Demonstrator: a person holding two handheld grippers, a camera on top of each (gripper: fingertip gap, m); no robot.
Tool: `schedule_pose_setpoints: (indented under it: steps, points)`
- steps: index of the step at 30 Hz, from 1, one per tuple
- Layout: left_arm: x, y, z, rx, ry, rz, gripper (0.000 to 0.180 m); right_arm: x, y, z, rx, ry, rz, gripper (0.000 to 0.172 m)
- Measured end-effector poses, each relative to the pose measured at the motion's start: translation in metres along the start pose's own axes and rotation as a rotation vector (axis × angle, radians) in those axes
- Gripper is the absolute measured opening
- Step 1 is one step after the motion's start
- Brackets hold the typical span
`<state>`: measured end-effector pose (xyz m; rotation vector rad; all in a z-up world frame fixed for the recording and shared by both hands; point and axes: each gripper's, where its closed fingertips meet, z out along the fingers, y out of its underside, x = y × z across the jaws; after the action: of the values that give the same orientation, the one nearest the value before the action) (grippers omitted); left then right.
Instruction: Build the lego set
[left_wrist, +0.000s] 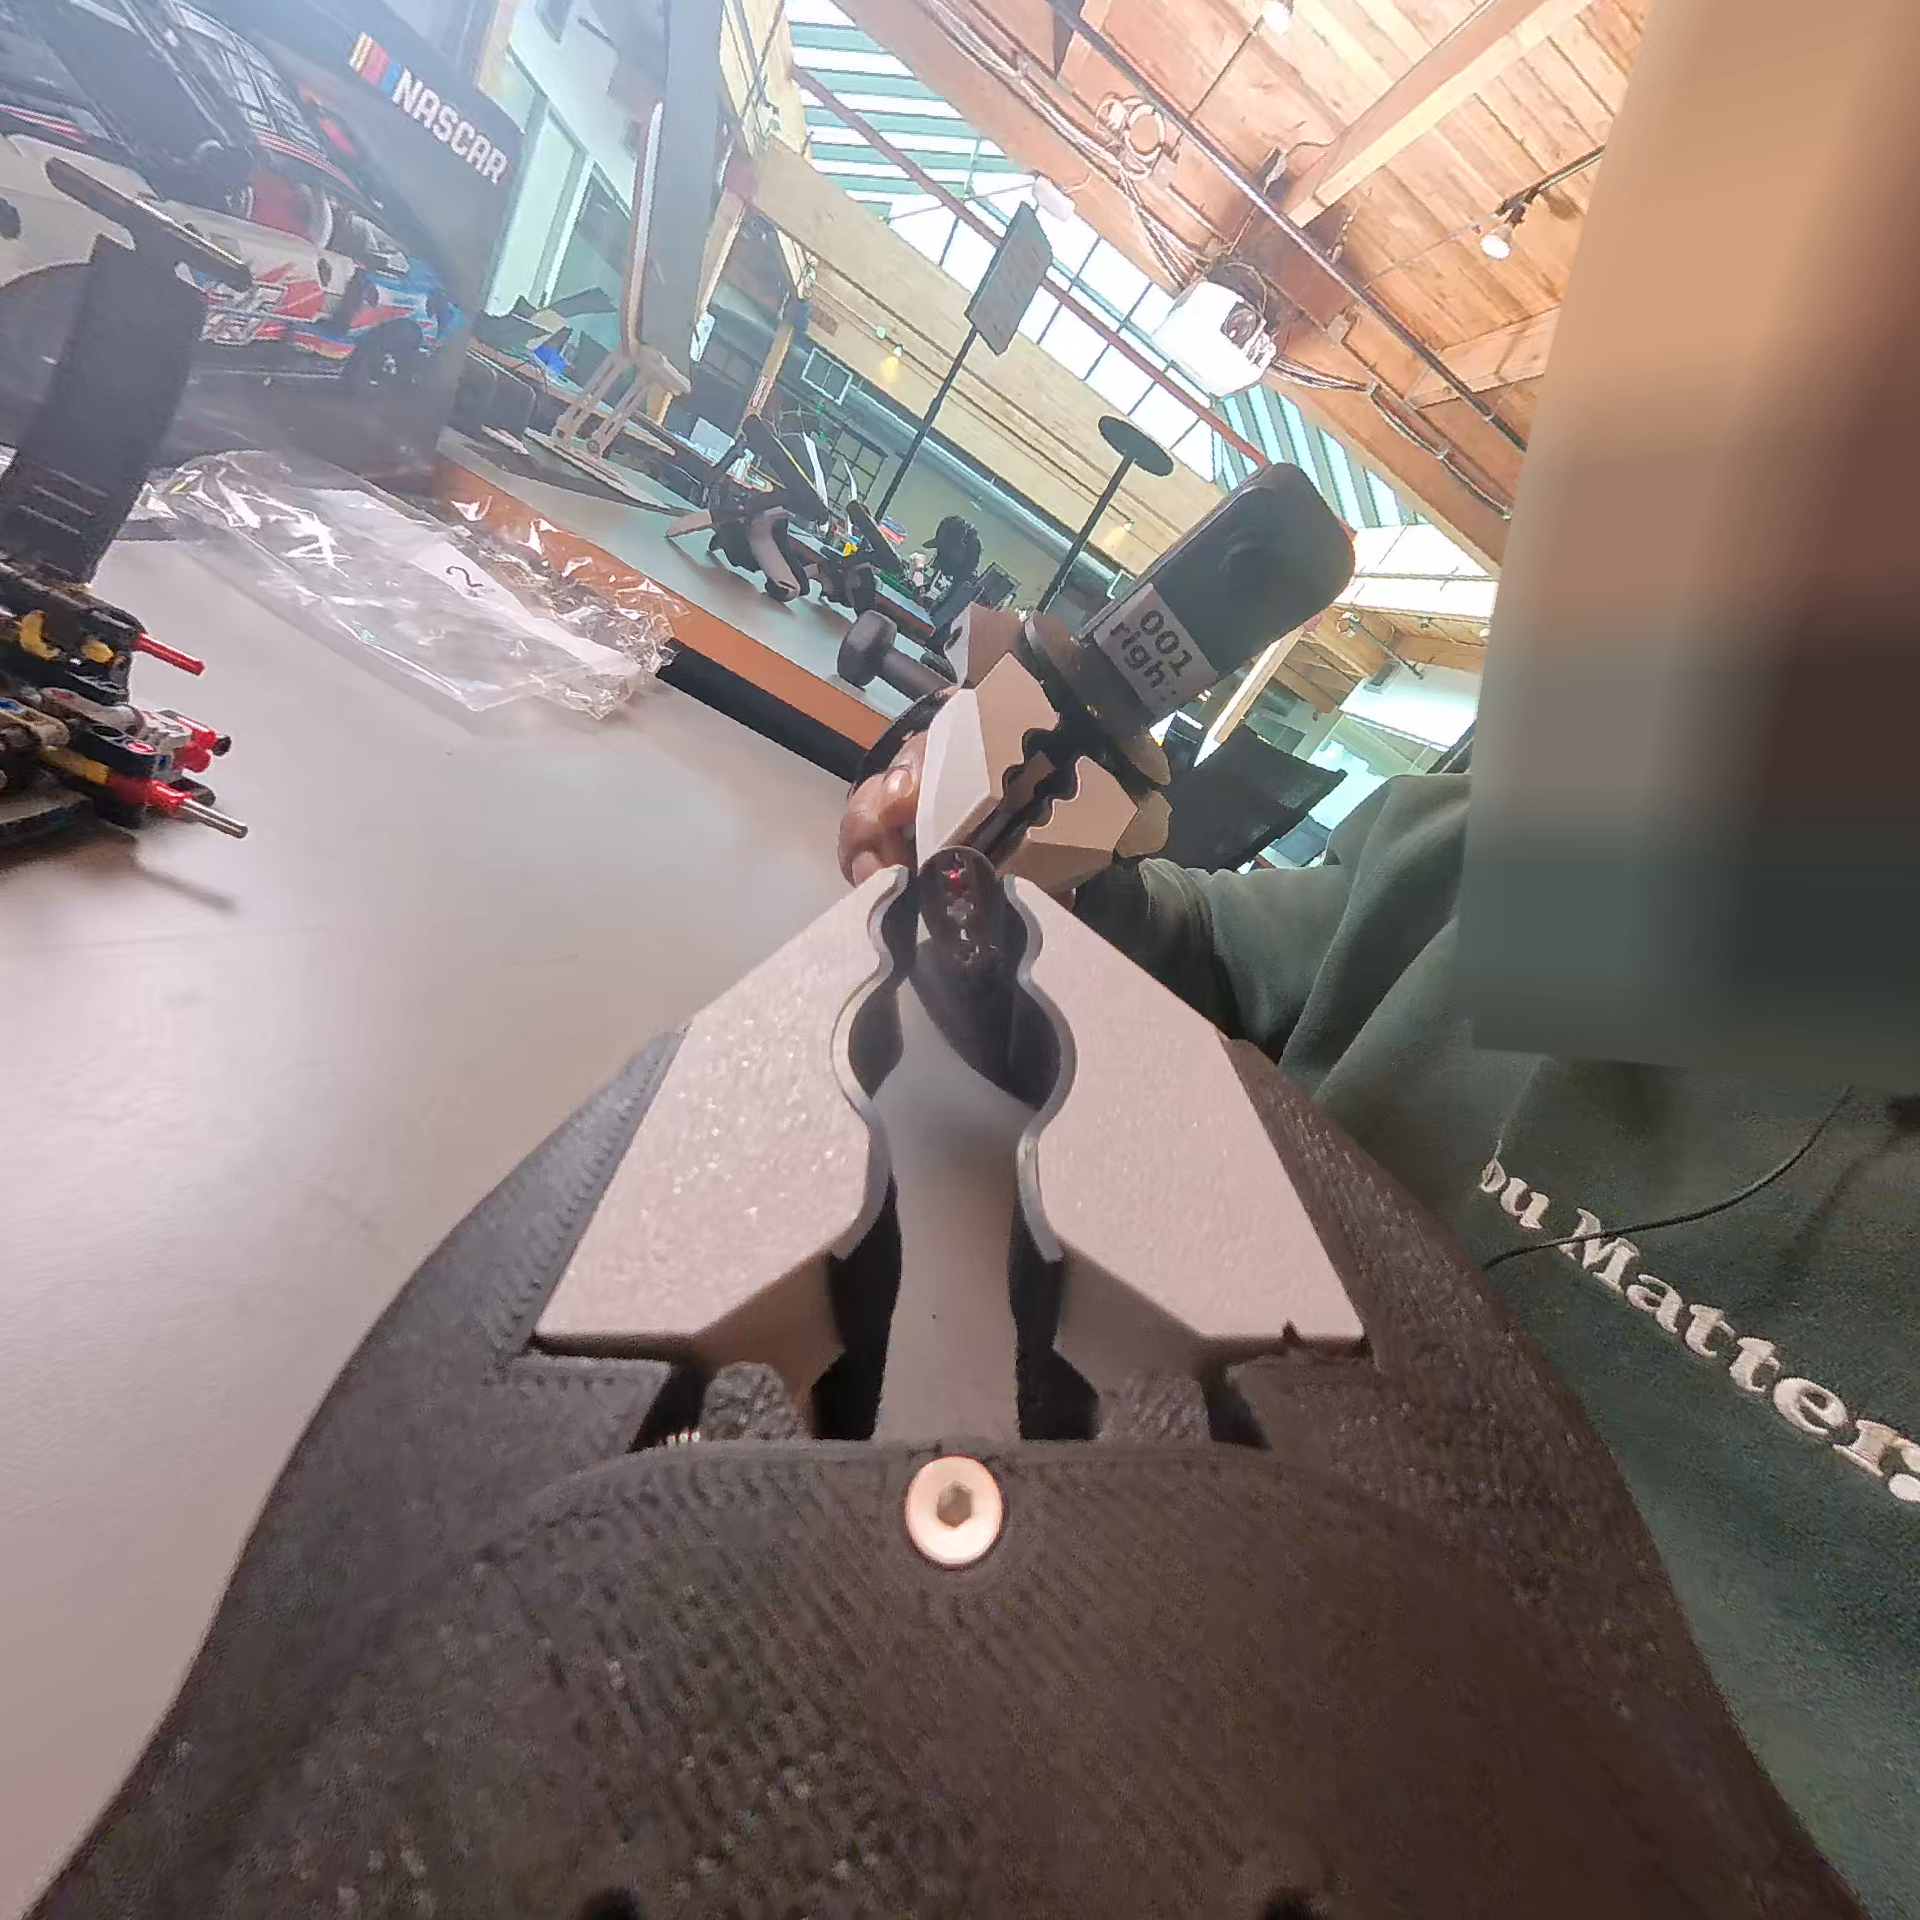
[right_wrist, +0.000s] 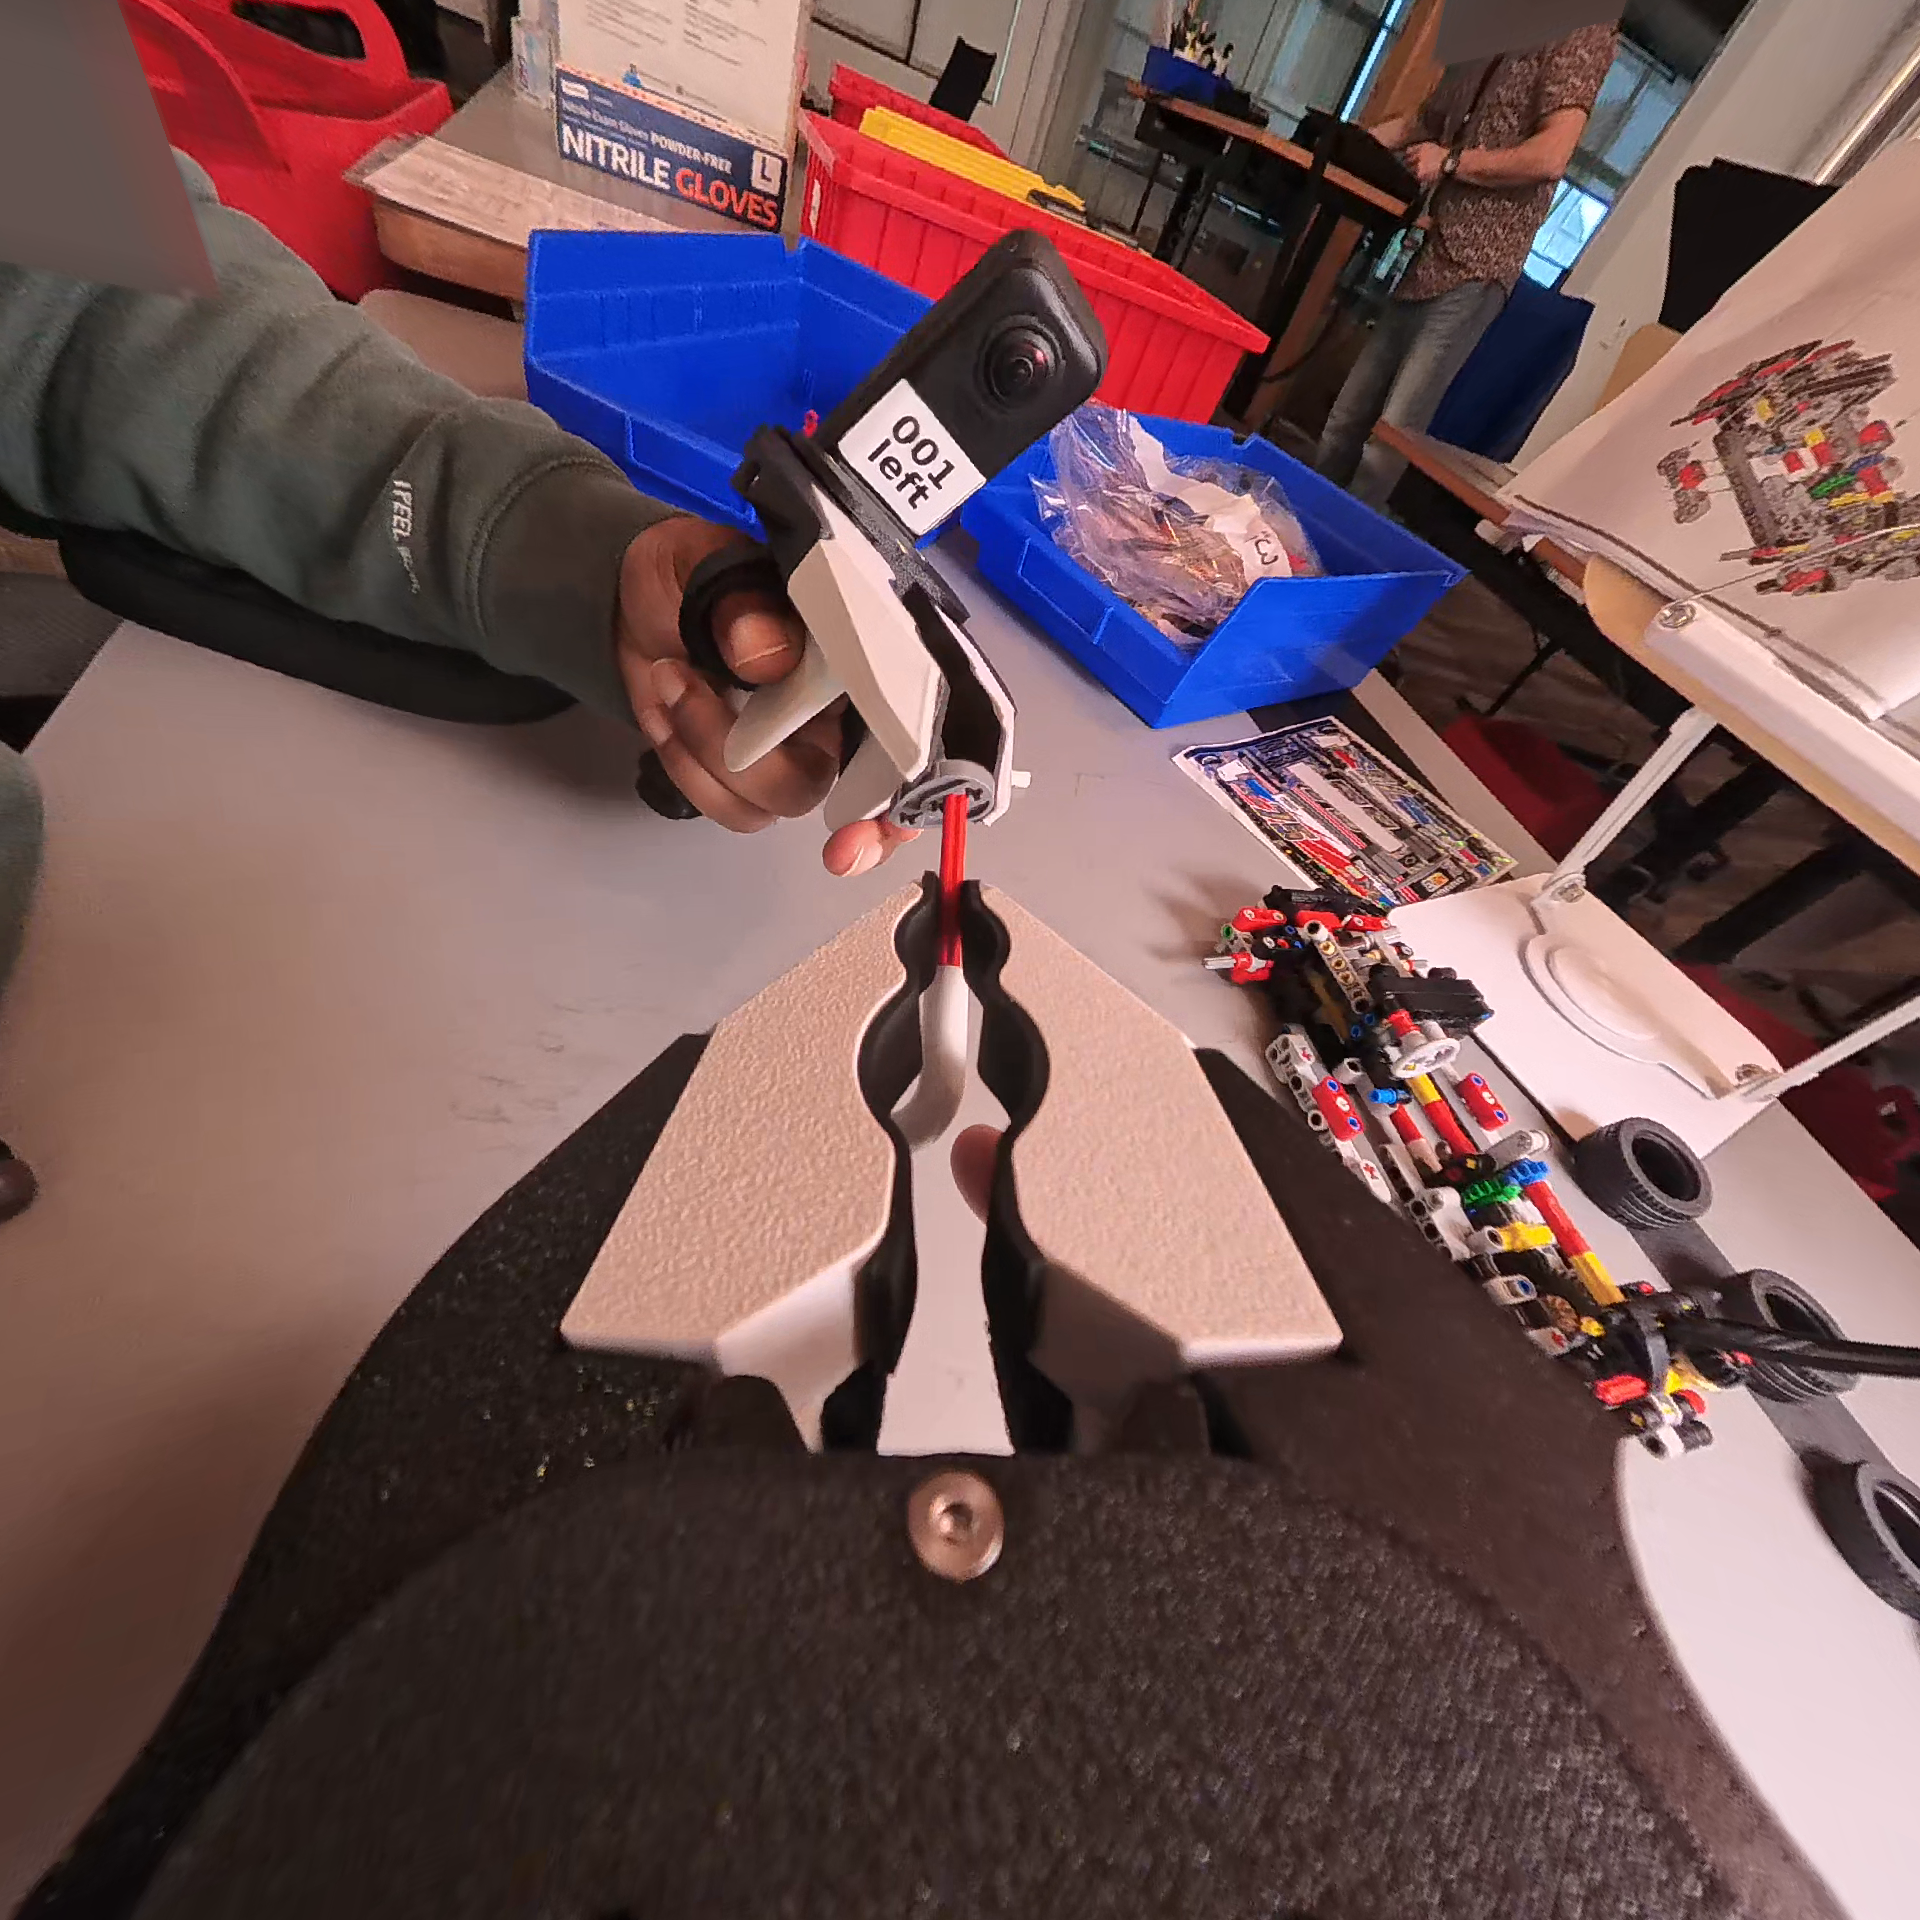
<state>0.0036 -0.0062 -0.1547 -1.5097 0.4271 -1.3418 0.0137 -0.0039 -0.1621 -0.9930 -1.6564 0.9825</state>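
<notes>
So here's where I'm at, both grippers up off the table (right_wrist: 312, 935) and nose to nose. My right gripper (right_wrist: 948, 894) is pinching a thin red axle (right_wrist: 951, 842), both fingertips pressed on it, and the axle's long axis runs straight on out of my fingers, away from me, pointing up at the left gripper (right_wrist: 951, 795). Its far end sits in the middle of a small grey wheel-shaped piece (right_wrist: 940, 795), and that's what my left gripper is clamped on, fingers closed around the rim. From the left side I'm looking at the dark round piece (left_wrist: 961, 914) edge-on right at my fingertips, with the right gripper (left_wrist: 1023, 805) coming in from just beyond it.

So the whole thing comes down to one line: axle and hub hole are on the same axis, tip to tip, the two grippers facing each other along it. How deep the axle sits in the hub I can't tell.

Off to my right there's the half-built brick car chassis (right_wrist: 1455, 1122) lying on the table with loose black tyres (right_wrist: 1647, 1169) beside it, well apart from both grippers. Blue bin (right_wrist: 1299, 623) with bagged parts is further back
</notes>
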Motion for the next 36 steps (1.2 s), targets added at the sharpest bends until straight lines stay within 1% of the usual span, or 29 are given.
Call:
schedule_pose_setpoints:
  steps: [1, 6, 11, 17, 21, 36]
  points:
    - [0.000, 0.000, 0.000, 0.002, 0.001, -0.005, 0.012, 0.000, 0.000, 0.000, 0.008, 0.001, 0.004, 0.001]
    - [0.002, 0.001, -0.002, -0.010, 0.008, -0.014, 0.013, -0.002, -0.002, 0.002, 0.041, -0.008, 0.016, 0.001]
    - [0.004, 0.003, -0.002, -0.027, 0.020, -0.016, 0.013, -0.005, 0.002, 0.004, 0.034, -0.021, 0.006, 0.000]
    - [0.001, 0.006, -0.003, -0.061, -0.008, 0.013, 0.013, -0.005, 0.005, 0.005, 0.038, -0.027, 0.008, 0.000]
    - [0.000, 0.006, -0.003, -0.058, -0.019, 0.020, 0.013, -0.005, 0.004, 0.005, 0.046, -0.016, 0.011, 0.000]
    - [-0.003, 0.010, -0.004, -0.073, -0.035, 0.007, 0.013, -0.005, 0.008, 0.008, 0.044, 0.004, -0.007, 0.000]
